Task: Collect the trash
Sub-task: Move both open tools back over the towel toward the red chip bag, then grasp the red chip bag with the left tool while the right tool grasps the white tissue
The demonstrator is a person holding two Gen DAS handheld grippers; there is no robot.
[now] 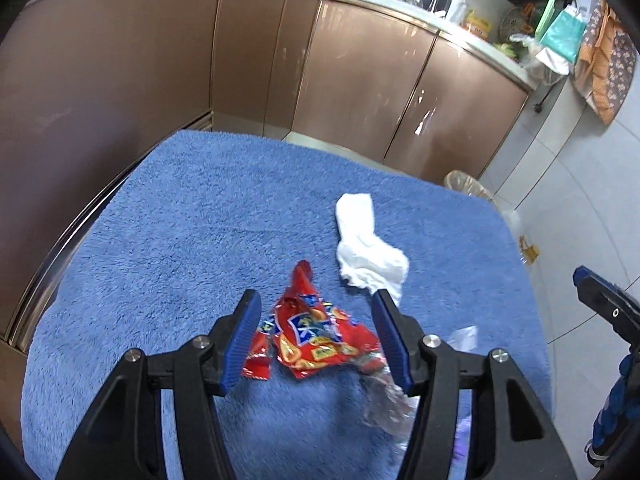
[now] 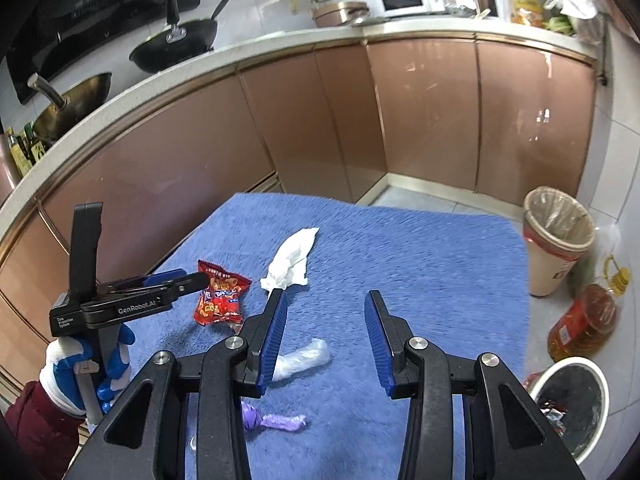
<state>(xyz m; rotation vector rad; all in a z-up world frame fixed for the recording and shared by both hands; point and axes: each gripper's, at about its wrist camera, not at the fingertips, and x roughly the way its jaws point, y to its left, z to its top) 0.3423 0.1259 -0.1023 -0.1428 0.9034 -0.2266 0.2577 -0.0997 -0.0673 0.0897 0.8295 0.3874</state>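
- The left gripper (image 1: 316, 316) hangs low over the blue towel (image 1: 180, 220) with its jaws spread wide and nothing in them; the red snack wrapper (image 1: 316, 336) lies flat between the two blue pads, not yet touched.
- I judge the wrapper to be nearly weightless, thin and crinkly — slick foil that may slide out of a shallow pinch. Its puffed middle, or the twisted tail at 12 o'clock, looks the better place to hold than a flat edge.
- The right gripper (image 2: 326, 330) is also wide open and empty, hovering above bare towel.
- Near it, at 7 o'clock, lie a clear plastic scrap (image 2: 304, 358) and a purple twist of wrapper (image 2: 272, 422); both look soft and light.
- Further off, at 11 o'clock from the right gripper, a crumpled white tissue (image 2: 292, 260) rests just beyond the red wrapper — limp, easily squashed, and likely to tear if dragged across the pile.
- The towel is thick and fuzzy, so the pads can press into it to get under thin litter.
- At 4 o'clock in the right view a white bin (image 2: 576, 408) stands on the floor with scraps already in it; a lined bin (image 2: 558, 236) stands at 2 o'clock, an oil bottle (image 2: 584, 320) between them.
- Beyond, brown cabinets (image 2: 320, 120) curve under a worktop with pans and a microwave.
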